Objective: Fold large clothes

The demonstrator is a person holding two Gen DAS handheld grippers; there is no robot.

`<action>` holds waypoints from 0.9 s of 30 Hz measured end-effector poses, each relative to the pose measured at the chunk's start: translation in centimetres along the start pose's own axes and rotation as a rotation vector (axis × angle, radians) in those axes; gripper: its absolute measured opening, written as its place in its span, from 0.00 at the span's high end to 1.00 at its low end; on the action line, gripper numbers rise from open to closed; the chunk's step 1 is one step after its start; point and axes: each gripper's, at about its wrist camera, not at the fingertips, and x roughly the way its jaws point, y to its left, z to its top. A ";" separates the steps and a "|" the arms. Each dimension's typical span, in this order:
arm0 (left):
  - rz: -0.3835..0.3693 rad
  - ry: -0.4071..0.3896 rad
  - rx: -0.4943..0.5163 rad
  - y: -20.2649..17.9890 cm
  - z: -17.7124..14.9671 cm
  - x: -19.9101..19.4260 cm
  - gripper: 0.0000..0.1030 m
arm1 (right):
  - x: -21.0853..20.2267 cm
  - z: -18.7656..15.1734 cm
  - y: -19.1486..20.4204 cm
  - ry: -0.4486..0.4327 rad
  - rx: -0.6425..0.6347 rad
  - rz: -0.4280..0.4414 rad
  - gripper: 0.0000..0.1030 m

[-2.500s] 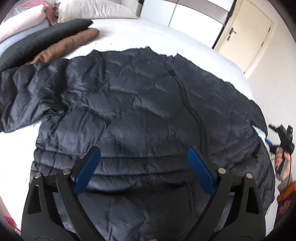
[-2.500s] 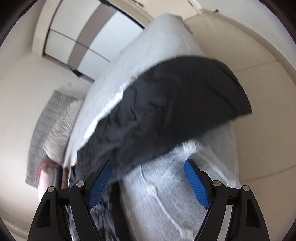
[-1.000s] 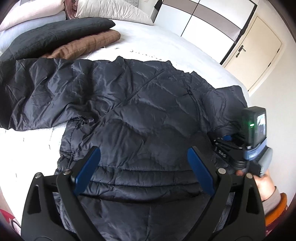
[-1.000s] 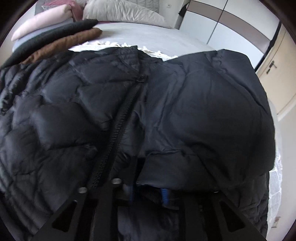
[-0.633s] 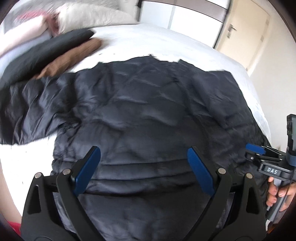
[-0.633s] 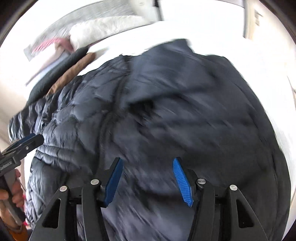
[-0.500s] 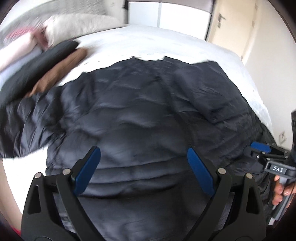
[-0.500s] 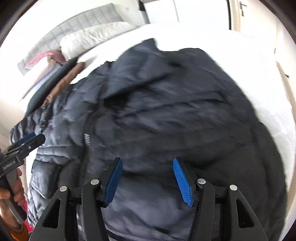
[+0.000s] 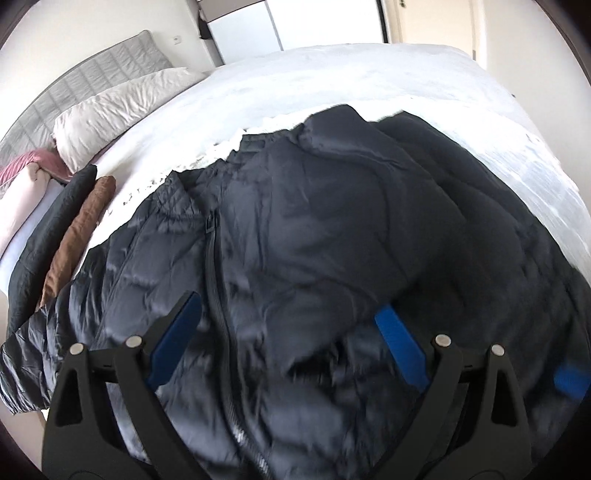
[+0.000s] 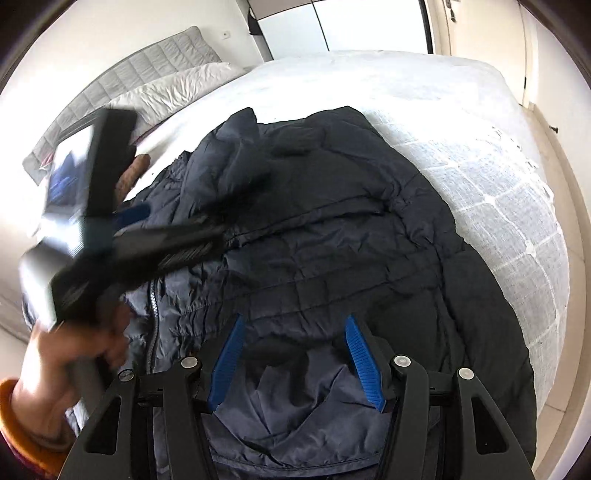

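A dark navy puffer jacket [image 9: 332, 229] lies zip-up on the white bed [image 9: 332, 81], with one side folded in over its front. My left gripper [image 9: 288, 336] hovers open over the jacket's lower front, just right of the zip [image 9: 212, 266], with nothing between its blue pads. In the right wrist view the jacket [image 10: 332, 229] fills the middle. My right gripper [image 10: 295, 350] stands open above a fold near the hem, and its pads do not press on the cloth. The left gripper's blurred body [image 10: 155, 243] crosses the left of that view, held by a hand [image 10: 66, 354].
Folded black [image 9: 44, 229] and brown [image 9: 77, 232] garments lie left of the jacket, with a pillow [image 9: 122, 107] and grey headboard [image 9: 92, 74] behind. The bed's edge [image 10: 550, 258] drops to the floor on the right. A wardrobe [image 9: 314, 22] stands beyond the bed.
My right gripper let go of the jacket part it had carried over the front and now stands open above it. The left gripper swept right across the jacket and rolled.
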 end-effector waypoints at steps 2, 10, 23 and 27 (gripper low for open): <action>0.019 -0.011 -0.038 0.6 0.4 0.4 0.10 | -0.1 0.0 0.0 -0.003 -0.005 0.000 0.44; 0.009 -0.059 -0.428 10.7 -2.6 -1.7 0.10 | 0.0 -0.2 -0.6 -0.001 0.005 -0.016 0.44; -0.006 -0.017 -0.408 15.5 -6.0 0.1 0.10 | -0.2 0.1 -1.3 -0.009 0.064 -0.017 0.44; 0.092 0.114 -0.369 15.5 -6.2 4.4 0.09 | 0.5 0.2 -0.7 0.004 0.080 0.008 0.43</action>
